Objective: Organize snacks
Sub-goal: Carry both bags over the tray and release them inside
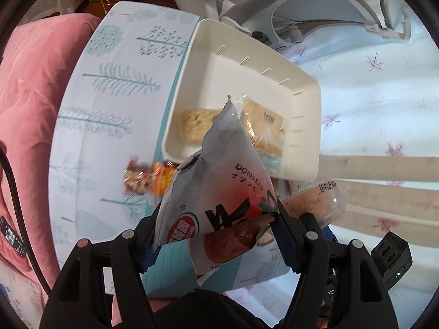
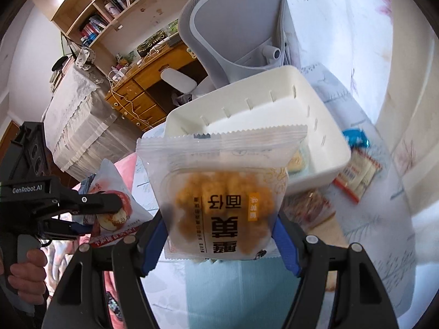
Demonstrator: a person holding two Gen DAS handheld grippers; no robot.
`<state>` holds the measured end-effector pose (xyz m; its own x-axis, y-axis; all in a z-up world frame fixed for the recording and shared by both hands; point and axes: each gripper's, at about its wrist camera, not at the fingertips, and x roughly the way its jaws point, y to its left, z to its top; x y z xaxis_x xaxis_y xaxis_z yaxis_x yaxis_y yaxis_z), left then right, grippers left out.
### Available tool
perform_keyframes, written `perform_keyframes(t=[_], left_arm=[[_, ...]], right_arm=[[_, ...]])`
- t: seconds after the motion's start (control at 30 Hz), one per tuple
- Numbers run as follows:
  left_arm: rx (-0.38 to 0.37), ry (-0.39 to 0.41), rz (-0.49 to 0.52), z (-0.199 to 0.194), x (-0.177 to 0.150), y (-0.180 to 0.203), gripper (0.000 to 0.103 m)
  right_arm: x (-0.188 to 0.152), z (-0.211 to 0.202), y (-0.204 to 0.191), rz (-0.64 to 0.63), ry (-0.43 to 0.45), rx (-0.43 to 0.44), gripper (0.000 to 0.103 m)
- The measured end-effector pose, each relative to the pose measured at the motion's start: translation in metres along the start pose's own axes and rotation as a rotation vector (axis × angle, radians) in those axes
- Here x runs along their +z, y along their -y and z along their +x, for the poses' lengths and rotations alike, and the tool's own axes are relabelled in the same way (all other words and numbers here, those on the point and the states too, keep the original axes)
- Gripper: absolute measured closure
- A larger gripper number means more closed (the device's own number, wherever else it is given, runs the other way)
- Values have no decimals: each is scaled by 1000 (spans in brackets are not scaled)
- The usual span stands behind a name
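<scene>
Left claw [image 1: 216, 235] clamps grey packet [image 1: 219, 181] (tilted) — right claw [image 2: 219, 233] clamps clear pouch [image 2: 222, 192].

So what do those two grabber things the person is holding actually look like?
Both are matte black plastic. Each left gripper and right gripper has two angular arms with silver rivets and blue fingertips. Seen from the side, the left one has a pistol handle in a bare hand and white GenRobot.AI lettering.
</scene>
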<state>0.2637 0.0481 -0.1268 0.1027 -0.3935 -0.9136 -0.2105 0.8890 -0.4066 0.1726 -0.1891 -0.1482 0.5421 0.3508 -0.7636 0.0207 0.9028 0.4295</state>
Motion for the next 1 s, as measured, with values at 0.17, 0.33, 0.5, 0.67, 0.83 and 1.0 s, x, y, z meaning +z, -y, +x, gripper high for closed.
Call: perform_keyframes(t=[0.17,0.33,0.5,0.67,0.83,1.0], left_arm=[[-23,32,5,15,12,18,34],[-33,72,13,29,20,34,34],[-39,126,25,34,25,47,15],[-34,176,50,31,26,54,9],[-34,167,49,30,21,52,9],[-24,150,68,27,8,48,9]], right_arm=[[17,7,19,-26,10,-8,31],[29,10,38,-33,32,-17,30],[39,17,53,-25,32,-31,19],[39,23,67,18,0,-42,18],[39,9,65,3,63,-43,12],[31,-2,63,25,82,-44,12]])
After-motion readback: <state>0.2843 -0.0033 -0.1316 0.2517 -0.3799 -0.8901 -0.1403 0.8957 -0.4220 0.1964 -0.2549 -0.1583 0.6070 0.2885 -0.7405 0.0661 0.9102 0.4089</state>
